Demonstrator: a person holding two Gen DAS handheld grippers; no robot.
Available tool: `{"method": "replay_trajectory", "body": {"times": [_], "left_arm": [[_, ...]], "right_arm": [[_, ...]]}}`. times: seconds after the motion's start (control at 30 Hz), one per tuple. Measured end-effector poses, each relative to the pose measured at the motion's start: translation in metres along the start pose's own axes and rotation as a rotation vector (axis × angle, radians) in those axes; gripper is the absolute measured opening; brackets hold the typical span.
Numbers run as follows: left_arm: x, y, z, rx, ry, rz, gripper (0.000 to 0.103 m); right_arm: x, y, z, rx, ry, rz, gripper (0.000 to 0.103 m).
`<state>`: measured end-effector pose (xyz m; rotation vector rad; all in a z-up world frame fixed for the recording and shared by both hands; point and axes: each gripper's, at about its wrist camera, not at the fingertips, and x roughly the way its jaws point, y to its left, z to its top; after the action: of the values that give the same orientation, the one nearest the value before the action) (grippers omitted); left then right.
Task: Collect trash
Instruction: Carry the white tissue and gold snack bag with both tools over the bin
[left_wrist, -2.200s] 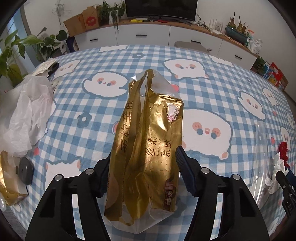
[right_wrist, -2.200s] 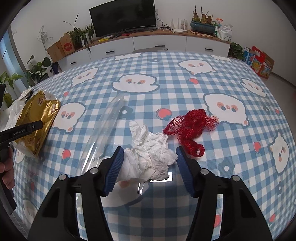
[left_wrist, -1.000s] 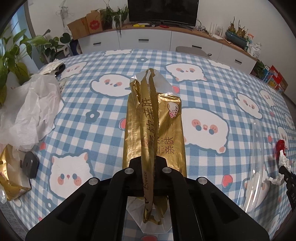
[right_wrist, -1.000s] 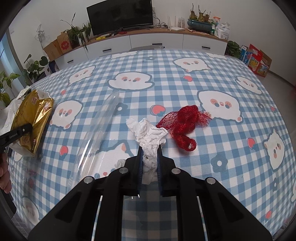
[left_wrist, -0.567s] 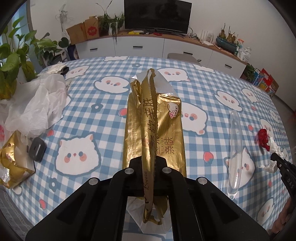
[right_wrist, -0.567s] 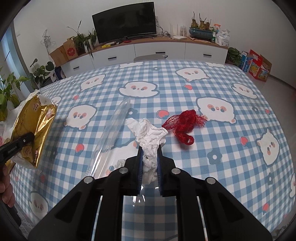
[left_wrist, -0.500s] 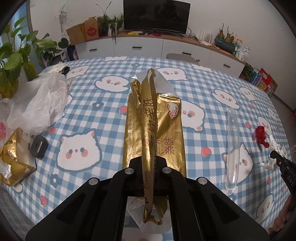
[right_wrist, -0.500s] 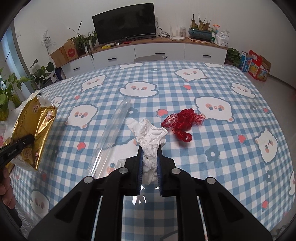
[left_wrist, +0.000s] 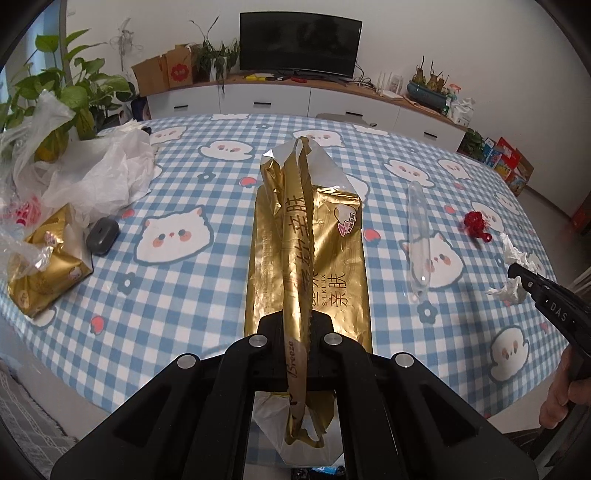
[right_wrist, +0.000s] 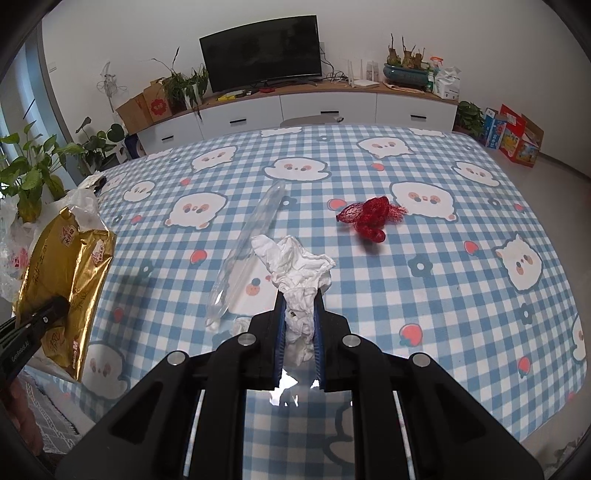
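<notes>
- Holding trash in both grippers: L gripper (left_wrist: 297, 325) is pinched on the raised centre fold of the gold wrapper (left_wrist: 310, 258), R gripper (right_wrist: 299, 321) is pinched on the white tissue wad (right_wrist: 295, 266)
- Wrapper's long axis runs straight out along the L fingers, far end pointing across the table (left_wrist: 221, 295); it looks lifted off the cloth, hanging from the pinch
- Tissue sticks up and fwd out of the R jaws, above the table's near edge
- Key relation: the white plastic bag (left_wrist: 96, 173) lies far L of the table, beside the plant (left_wrist: 70, 99), w/ another gold wrapper (left_wrist: 44, 269) and a dark grey thing (left_wrist: 102, 231) near it. If that bag is the drop spot (my guess), L gripper is much nearer; R has to cross the whole table
- Left on the cloth: clear plastic tube (right_wrist: 251, 251), long axis slanting away just L of the R gripper, and red mesh (right_wrist: 369, 216) fwd-R of it; both nearer the R gripper than the L, so R's job once emptied
</notes>
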<state>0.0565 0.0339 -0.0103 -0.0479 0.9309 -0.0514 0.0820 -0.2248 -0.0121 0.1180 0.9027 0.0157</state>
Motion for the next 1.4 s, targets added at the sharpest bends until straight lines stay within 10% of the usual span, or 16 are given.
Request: {"method": "replay_trajectory", "body": {"times": [0.9, 1.4], "left_arm": [[-0.086, 0.02, -0.158, -0.037, 0.049, 0.0, 0.001], [-0.063, 0.02, -0.217, -0.02, 0.175, 0.082, 0.001]], "right_arm": [[-0.084, 0.04, -0.122, -0.056, 0.033, 0.066, 0.012], [-0.068, 0.052, -0.19, -0.089, 0.148, 0.029, 0.012]]}}
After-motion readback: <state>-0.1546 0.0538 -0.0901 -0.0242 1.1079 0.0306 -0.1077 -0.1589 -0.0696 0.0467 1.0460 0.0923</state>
